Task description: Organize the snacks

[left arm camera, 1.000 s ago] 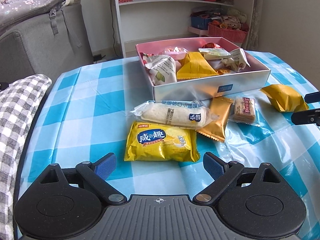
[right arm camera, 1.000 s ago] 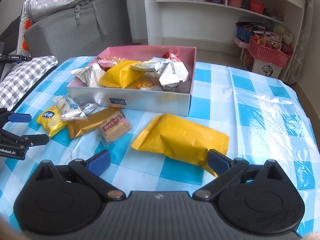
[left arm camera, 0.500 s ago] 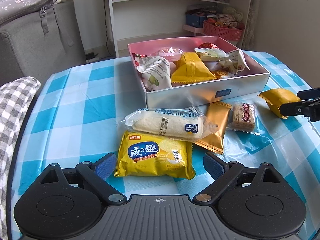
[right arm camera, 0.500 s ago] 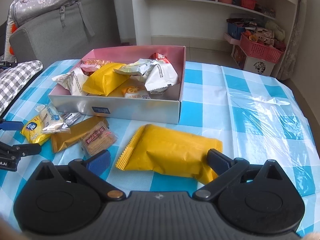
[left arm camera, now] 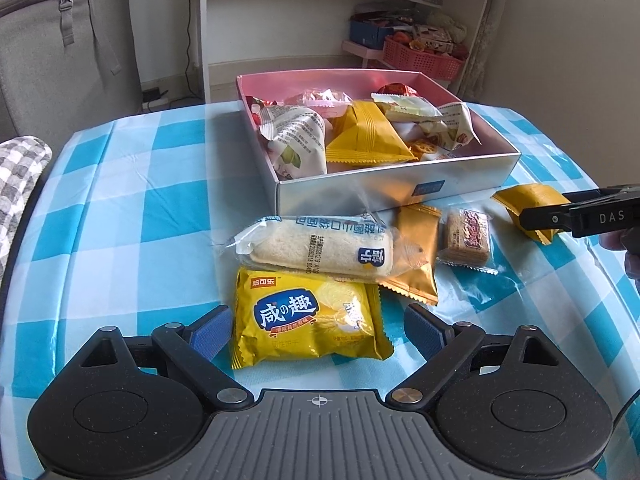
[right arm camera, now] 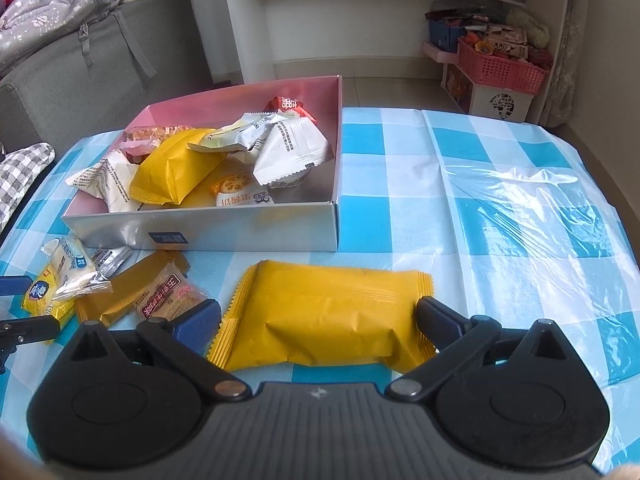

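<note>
A yellow biscuit pack with blue lettering [left arm camera: 308, 320] lies on the checked tablecloth between the fingers of my left gripper [left arm camera: 316, 316]. Its jaws are closing, and the blue pads stand just clear of the pack's ends. A plain yellow packet [right arm camera: 324, 316] lies between the fingers of my right gripper [right arm camera: 316, 306], which is open and straddles it, the right tip at the packet's crimped end. Behind both stands the silver box with a pink inside [left arm camera: 400, 184], also seen in the right wrist view [right arm camera: 240, 232], holding several wrapped snacks.
A bread roll in clear wrap [left arm camera: 316, 244], a gold-brown packet [left arm camera: 416, 240] and a wafer bar [left arm camera: 468, 236] lie in front of the box. A grey sofa [right arm camera: 80, 60] stands behind on the left, white shelves [right arm camera: 400, 20] and a pink basket [right arm camera: 500, 68] behind.
Both grippers have come forward and lower over their packs. The biscuit pack and the plain yellow packet, which lay ahead of the fingertips, now sit between them.
</note>
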The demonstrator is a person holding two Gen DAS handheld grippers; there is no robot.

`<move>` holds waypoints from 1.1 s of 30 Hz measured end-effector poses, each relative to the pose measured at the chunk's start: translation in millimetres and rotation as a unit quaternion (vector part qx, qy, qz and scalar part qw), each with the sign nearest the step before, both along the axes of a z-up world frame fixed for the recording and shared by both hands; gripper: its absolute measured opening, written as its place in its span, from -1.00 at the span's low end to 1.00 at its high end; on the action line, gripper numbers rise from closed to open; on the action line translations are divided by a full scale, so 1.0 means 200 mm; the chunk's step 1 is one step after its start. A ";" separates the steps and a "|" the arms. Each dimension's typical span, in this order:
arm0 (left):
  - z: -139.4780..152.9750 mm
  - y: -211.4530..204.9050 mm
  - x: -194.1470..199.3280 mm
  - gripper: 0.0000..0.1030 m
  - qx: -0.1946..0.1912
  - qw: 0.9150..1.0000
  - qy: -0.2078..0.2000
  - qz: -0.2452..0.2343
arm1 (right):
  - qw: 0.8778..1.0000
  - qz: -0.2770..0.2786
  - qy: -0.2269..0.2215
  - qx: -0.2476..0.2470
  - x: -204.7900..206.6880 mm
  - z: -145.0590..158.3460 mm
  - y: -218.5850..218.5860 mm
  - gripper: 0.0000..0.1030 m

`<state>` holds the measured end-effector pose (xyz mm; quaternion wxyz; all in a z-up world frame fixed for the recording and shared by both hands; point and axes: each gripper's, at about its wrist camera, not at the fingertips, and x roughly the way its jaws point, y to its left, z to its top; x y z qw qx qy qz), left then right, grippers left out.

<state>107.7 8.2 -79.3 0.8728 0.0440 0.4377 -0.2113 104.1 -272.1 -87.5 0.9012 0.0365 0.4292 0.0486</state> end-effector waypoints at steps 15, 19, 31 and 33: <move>0.01 -0.10 -0.18 0.84 0.043 0.995 0.022 -0.090 | 0.993 0.108 0.035 0.013 -0.13 0.04 0.13 1.00; 0.01 -0.07 -0.16 0.85 0.065 0.995 0.004 -0.072 | 0.990 0.134 0.030 -0.013 -0.17 0.06 0.13 0.98; 0.03 -0.13 -0.08 0.81 0.045 0.994 -0.042 -0.092 | 0.993 0.085 0.064 0.043 -0.12 0.10 -0.01 0.96; 0.01 -0.15 -0.06 0.80 0.052 0.994 -0.030 -0.090 | 0.994 0.057 0.079 0.048 -0.11 0.11 -0.02 0.96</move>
